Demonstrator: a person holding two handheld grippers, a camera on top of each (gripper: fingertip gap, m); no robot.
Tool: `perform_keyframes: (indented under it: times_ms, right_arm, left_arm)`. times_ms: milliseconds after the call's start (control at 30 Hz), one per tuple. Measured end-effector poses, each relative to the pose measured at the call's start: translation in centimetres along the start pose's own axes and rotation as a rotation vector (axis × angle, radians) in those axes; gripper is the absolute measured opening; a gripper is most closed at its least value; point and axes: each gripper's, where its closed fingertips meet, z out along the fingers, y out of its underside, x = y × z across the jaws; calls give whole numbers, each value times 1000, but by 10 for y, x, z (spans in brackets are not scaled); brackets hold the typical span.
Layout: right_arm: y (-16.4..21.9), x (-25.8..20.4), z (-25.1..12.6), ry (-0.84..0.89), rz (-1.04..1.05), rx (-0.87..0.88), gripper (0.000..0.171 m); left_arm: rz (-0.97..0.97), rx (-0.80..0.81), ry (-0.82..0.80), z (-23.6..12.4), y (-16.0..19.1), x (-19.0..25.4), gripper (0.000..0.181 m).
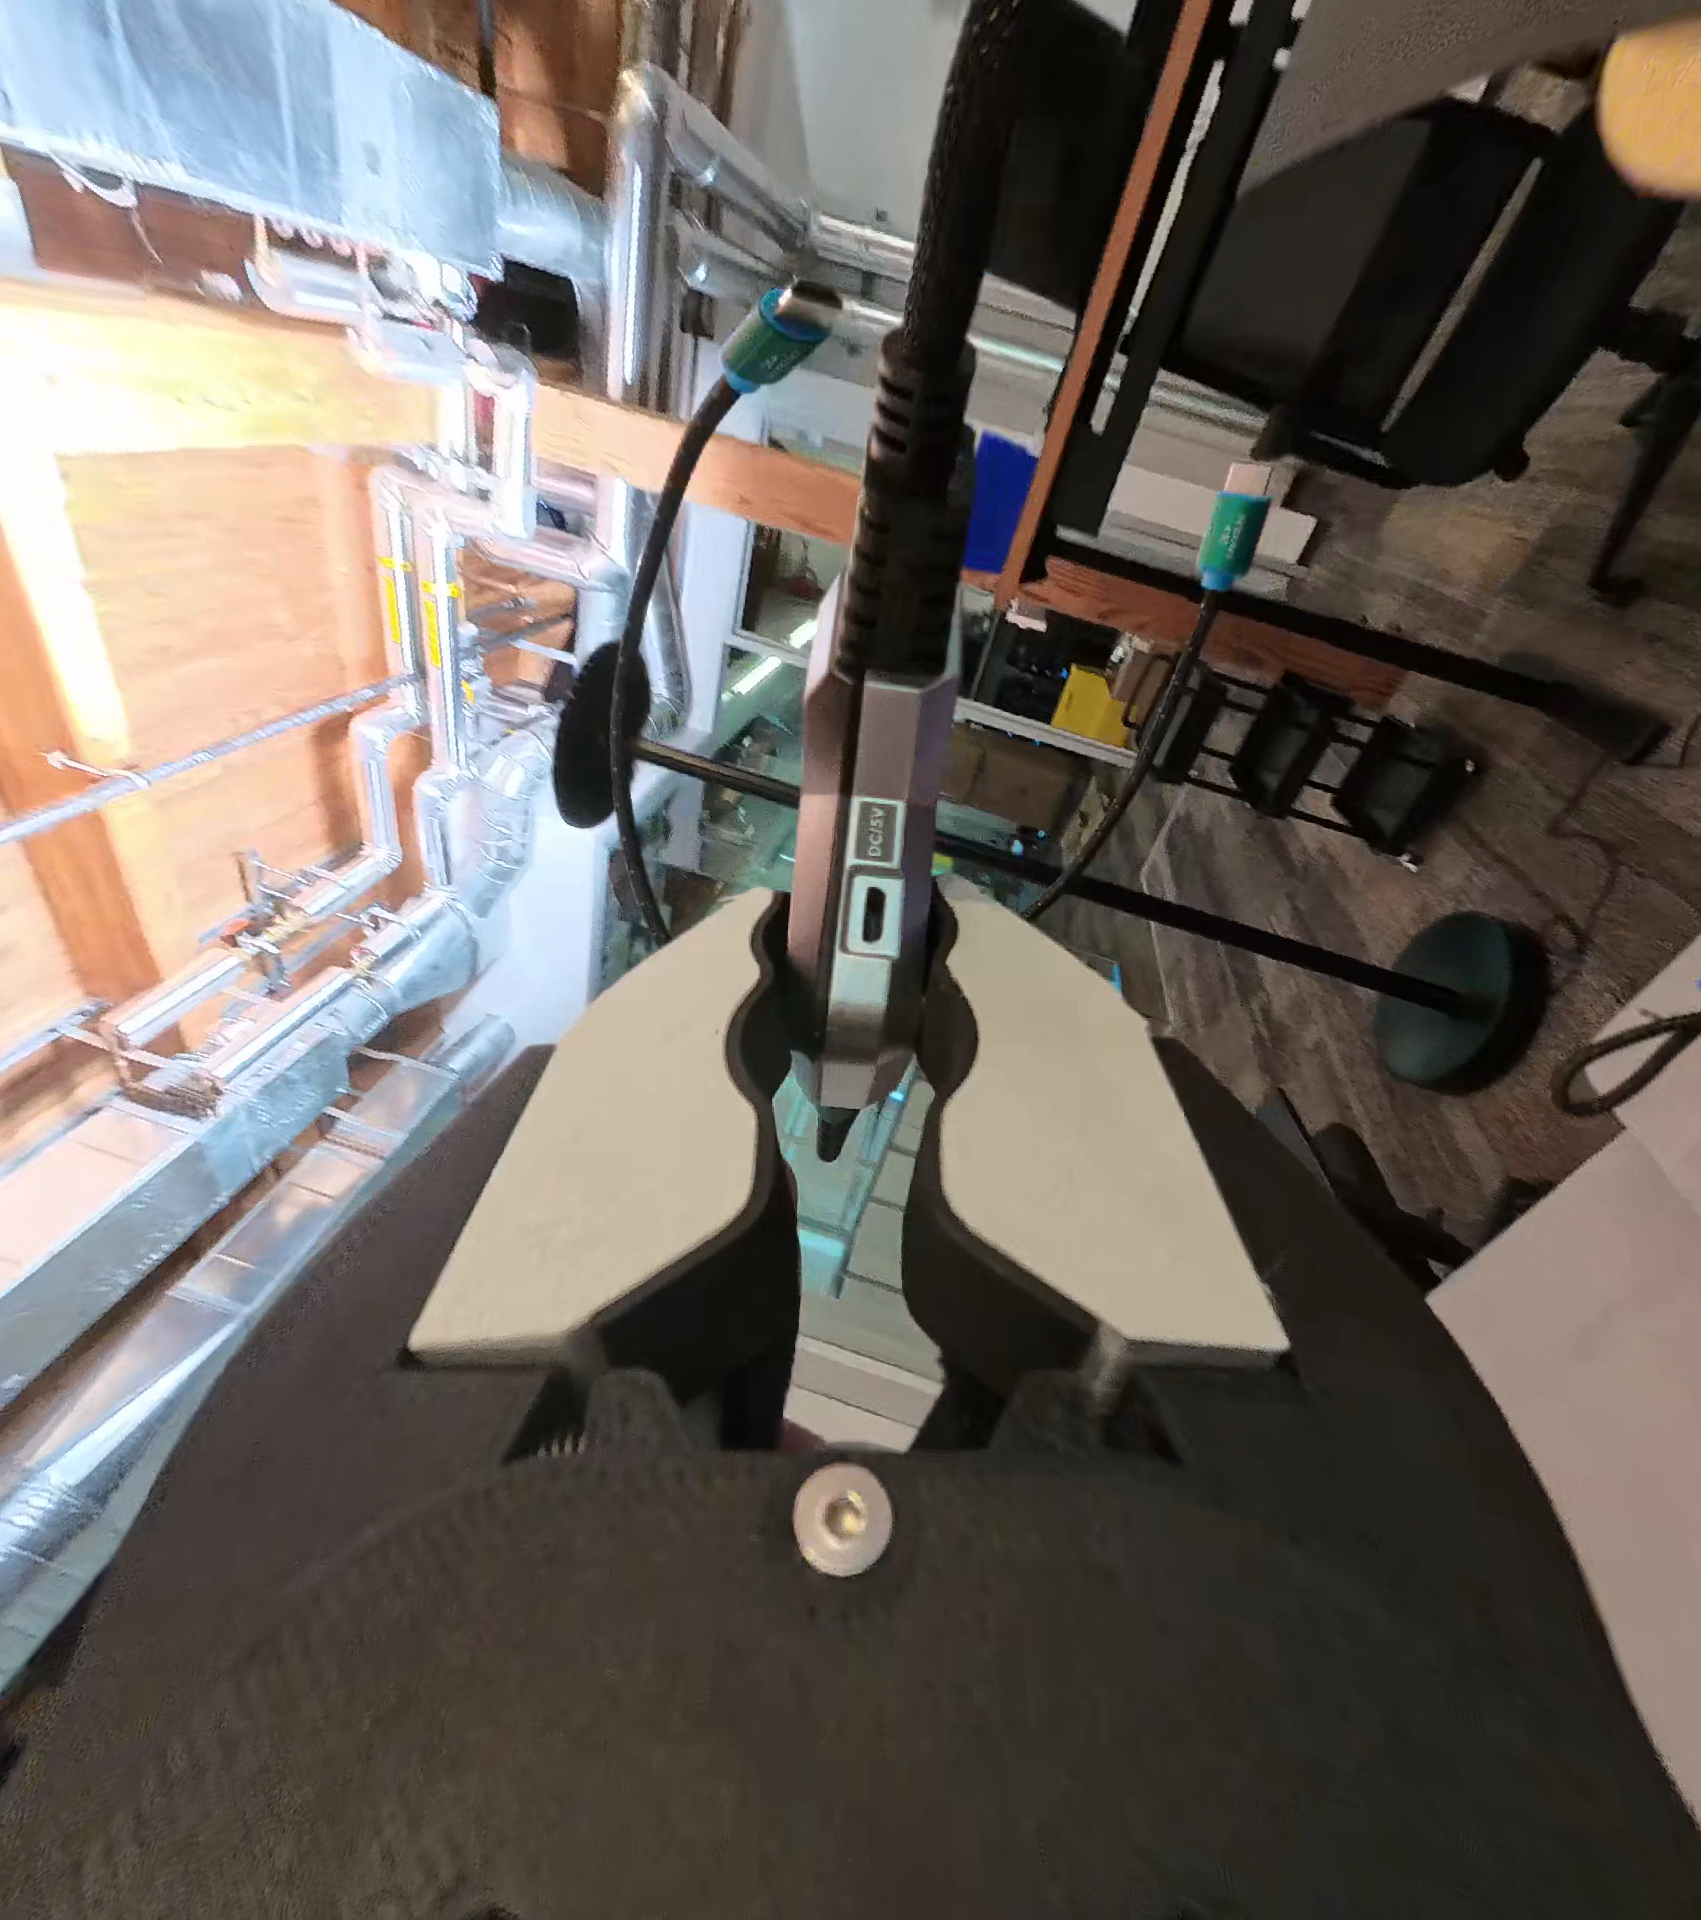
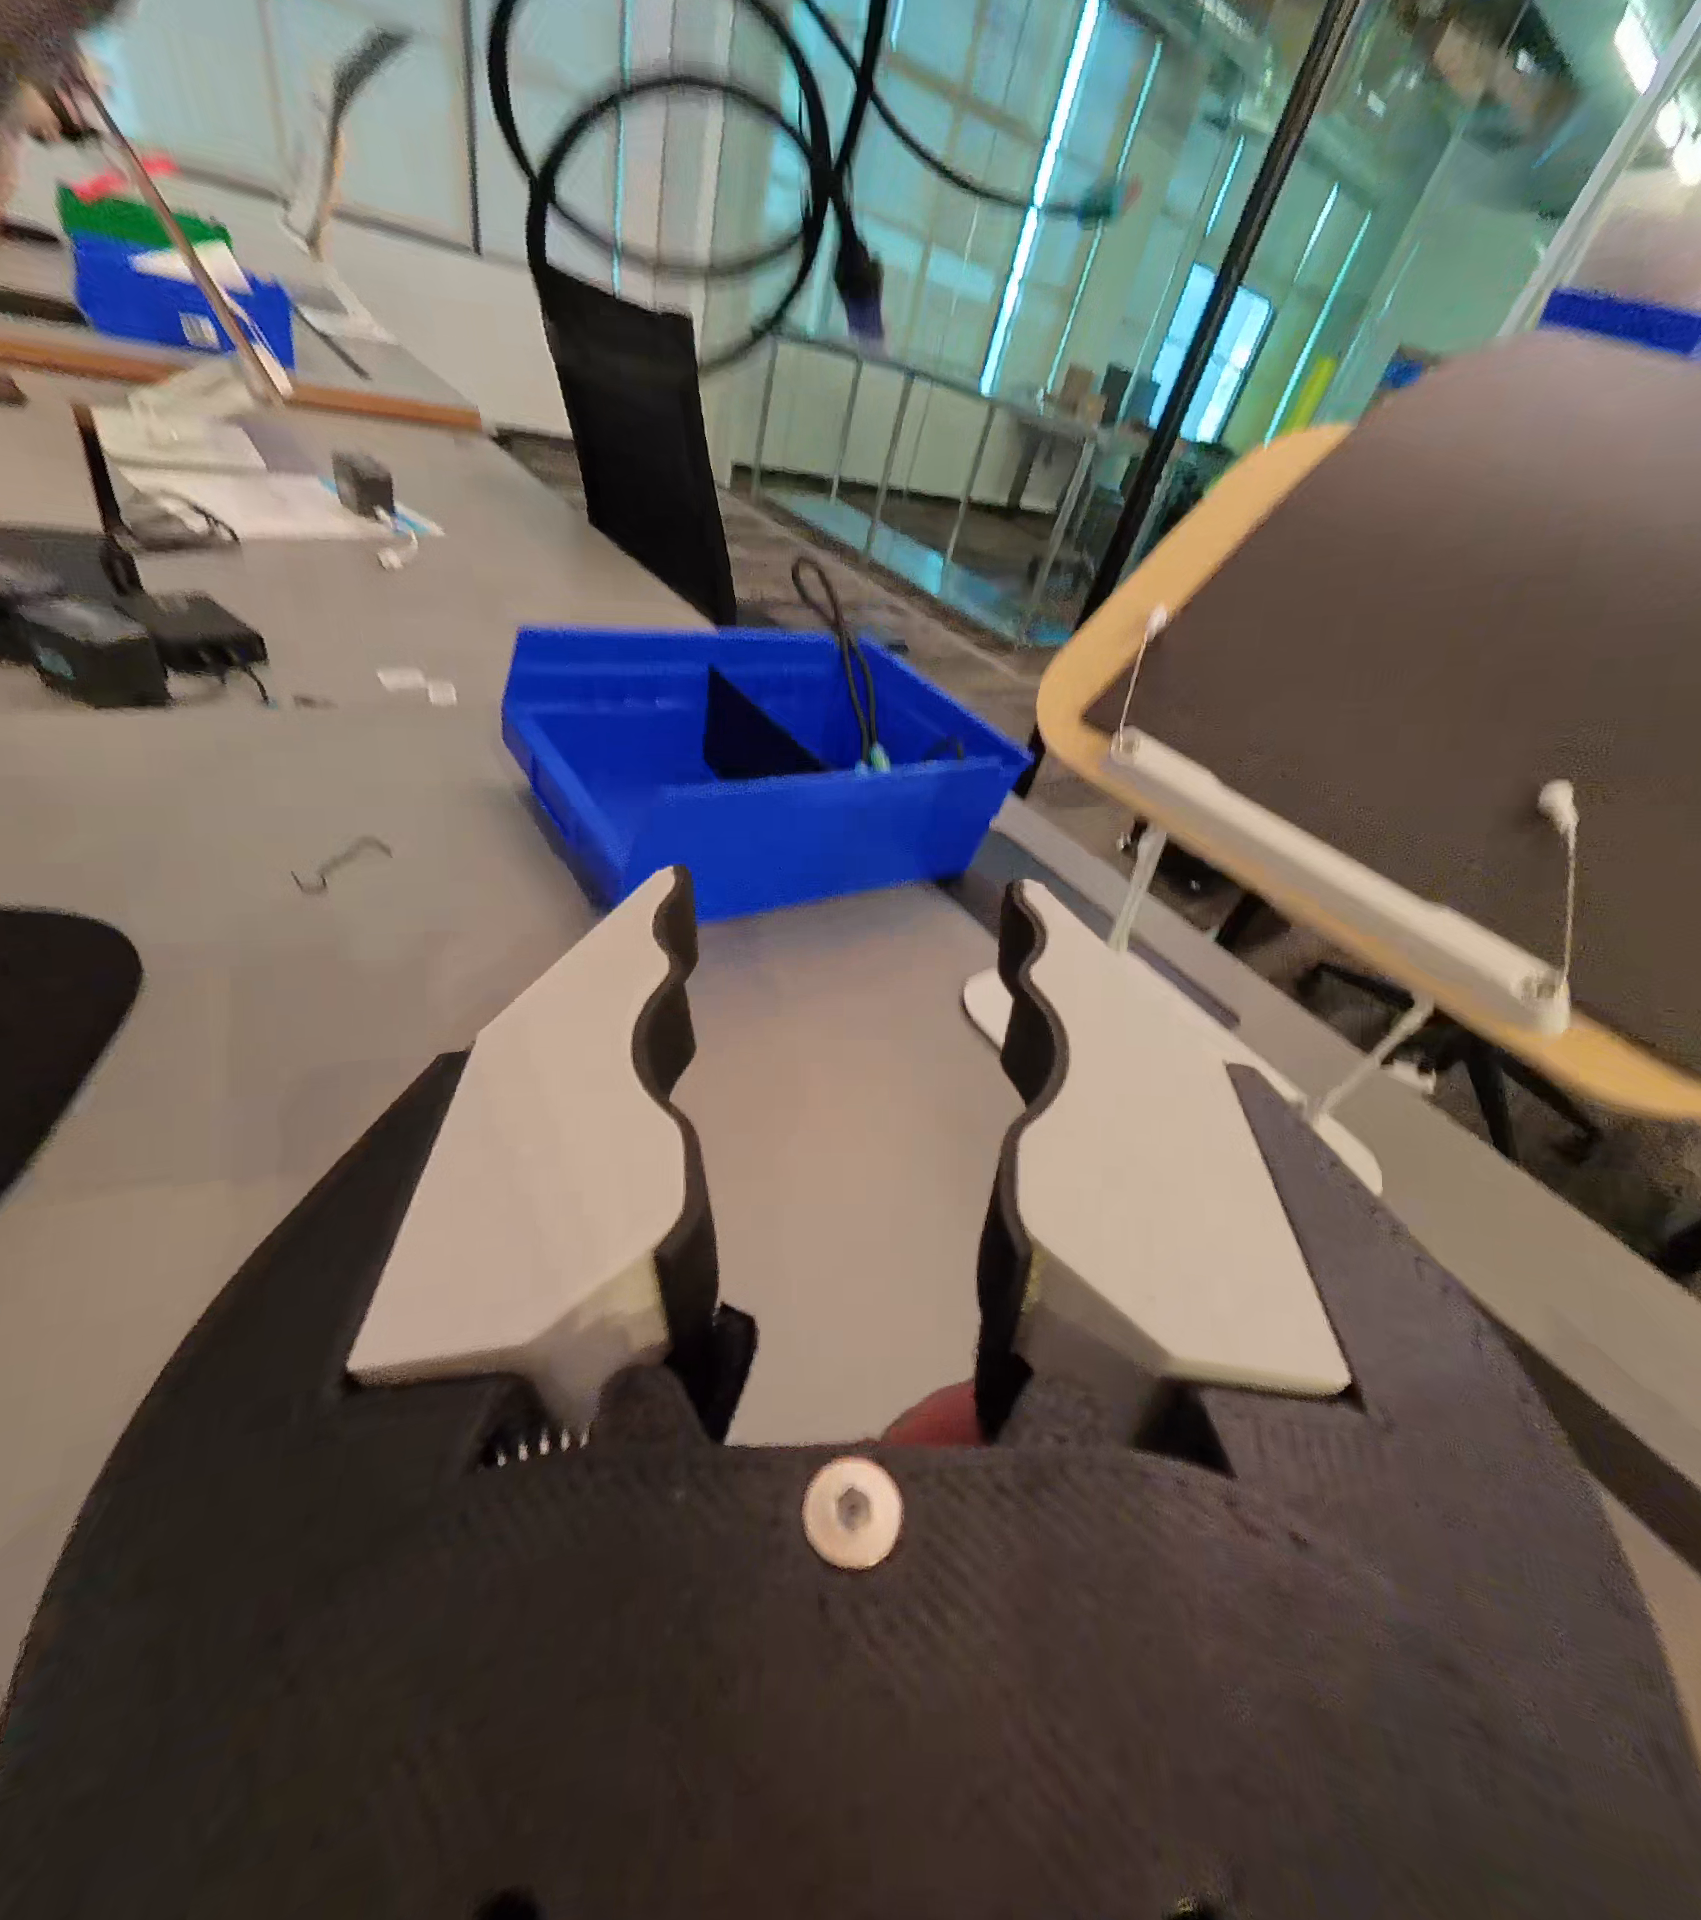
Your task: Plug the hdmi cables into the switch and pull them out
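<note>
Switch (image 1: 861, 894) in left gripper (image 1: 856, 977)

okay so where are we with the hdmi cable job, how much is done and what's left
Done: the left gripper is clamped on the grey switch, lifted in the air. A thick black cable leaves its far end. In hand: two teal-tipped plugs dangle loose nearby, in no port. The right gripper is open and empty above the table. Left: apparently most of the plugging and unplugging.
</note>
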Motion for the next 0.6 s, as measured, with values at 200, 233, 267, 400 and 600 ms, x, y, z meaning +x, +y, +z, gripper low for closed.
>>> perform_keyframes:
  times_ms: [200,233,267,400,600]
  right_arm:
    - [-97,10,-6,-2,14,177,64]
    - [-109,11,-7,1,-10,192,64]
    - [-117,12,-7,11,-44,195,64]
    - [-131,16,1,55,-127,151,73]
    - [-108,42,-12,68,-148,90,67]
  left_arm:
    - [57,92,32,-43,-94,53,21]
    - [77,106,40,-49,-110,66,21]
    - [89,125,48,-55,-126,81,22]
    - [126,205,128,-72,-184,145,21]
    - [91,450,183,-91,-241,205,21]
